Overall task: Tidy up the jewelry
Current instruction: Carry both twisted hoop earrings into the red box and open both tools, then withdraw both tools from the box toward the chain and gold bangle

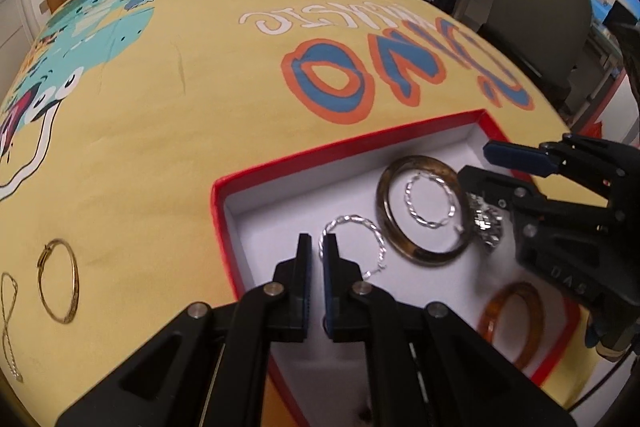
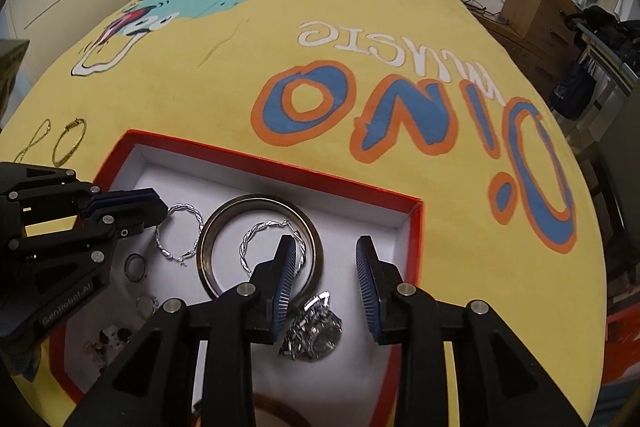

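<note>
The yellow printed bedspread [image 1: 168,131] is carrying the shallow red cardboard box with white lining [image 1: 280,163], and both grippers are working over that box.

Inside it are lying a dark tortoiseshell bangle [image 2: 260,205], an amber bangle [image 1: 516,323], two twisted silver hoop earrings [image 1: 354,241] and a silver metal-link watch [image 2: 316,331]. The watch is sitting directly below and between the fingers of the right gripper [image 2: 326,267], whose jaws are standing wide apart and gripping nothing.

The left gripper [image 1: 316,259] is hovering with its jaws nearly together; whether it is pinching the near silver hoop cannot be told.

Outside the box, a thin gold bangle [image 1: 60,281] and a gold chain [image 1: 10,327] are lying on the bedspread, well off to the left gripper's left. That gripper is clearly the nearer one, so the next pick looks like its job. The bangle's long axis is running roughly away from the camera.
</note>
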The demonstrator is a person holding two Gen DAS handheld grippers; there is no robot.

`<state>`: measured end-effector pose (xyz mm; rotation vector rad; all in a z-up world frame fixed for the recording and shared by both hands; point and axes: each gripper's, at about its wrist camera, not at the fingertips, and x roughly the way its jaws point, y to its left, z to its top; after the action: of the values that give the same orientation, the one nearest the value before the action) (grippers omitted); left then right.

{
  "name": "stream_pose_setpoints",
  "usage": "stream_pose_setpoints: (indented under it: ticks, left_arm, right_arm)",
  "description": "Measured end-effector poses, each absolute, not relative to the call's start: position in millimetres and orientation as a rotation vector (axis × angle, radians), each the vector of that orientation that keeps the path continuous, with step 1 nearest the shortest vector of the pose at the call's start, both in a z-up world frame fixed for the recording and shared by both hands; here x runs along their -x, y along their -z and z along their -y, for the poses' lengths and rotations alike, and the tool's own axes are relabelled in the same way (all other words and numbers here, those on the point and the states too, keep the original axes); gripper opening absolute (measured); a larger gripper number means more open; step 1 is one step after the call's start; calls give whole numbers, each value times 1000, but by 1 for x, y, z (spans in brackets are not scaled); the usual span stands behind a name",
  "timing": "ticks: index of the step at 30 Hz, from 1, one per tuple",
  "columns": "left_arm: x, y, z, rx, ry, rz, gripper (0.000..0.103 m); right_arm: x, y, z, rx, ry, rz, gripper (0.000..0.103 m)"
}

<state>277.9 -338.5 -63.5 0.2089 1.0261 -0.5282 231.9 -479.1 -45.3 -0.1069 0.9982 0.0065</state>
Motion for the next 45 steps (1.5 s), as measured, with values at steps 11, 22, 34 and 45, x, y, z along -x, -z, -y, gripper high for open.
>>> stream_pose_setpoints:
  ticks: [11,22,34,45]
  left_arm:
    - [-214,7,291,-132,518,-960,14]
    - [-125,-36,202,-170,419,-909,39]
    - [-53,-77,96,-120,231,-805,42]
    - [-17,-84,34,-63,172,-769,42]
  right_arm:
    - [-171,-11,473,-29,26,-917,39]
    - [-88,-49,408,-130,-34,-855,54]
    - [-25,-71,333,-133,-108,-821,55]
    - [-1,-72,293,-119,-99,-821,61]
